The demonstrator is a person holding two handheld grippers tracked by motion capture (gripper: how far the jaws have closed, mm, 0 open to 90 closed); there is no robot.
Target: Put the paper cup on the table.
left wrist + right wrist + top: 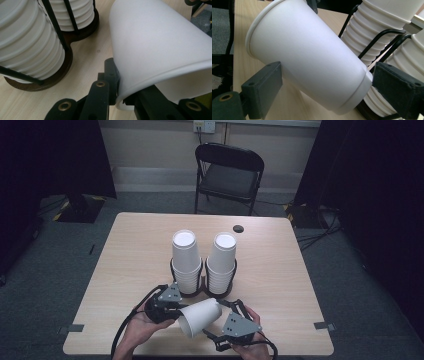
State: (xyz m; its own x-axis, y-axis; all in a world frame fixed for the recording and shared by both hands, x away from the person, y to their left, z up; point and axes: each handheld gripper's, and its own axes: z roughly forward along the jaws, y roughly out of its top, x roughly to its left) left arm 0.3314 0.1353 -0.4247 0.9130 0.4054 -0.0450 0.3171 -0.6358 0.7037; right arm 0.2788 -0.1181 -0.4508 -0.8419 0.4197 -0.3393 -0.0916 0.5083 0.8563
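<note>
Cup (200,316) rim pinched in left tongs (117,87), between parted right tongs (322,90)

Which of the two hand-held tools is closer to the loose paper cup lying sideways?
The left. The left tool is pinched shut on the rim of the loose cup. The right tool has open jaws on either side of the cup's body, apparently not pressing it.

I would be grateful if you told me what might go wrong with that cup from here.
The left hand-held gripper pinches only the thin rim of the loose cup, which could buckle or slip. The right hand-held gripper stands open around the cup's body, so it gives no support. The cup lies close to the two cup stacks, so a swing could knock them.
</note>
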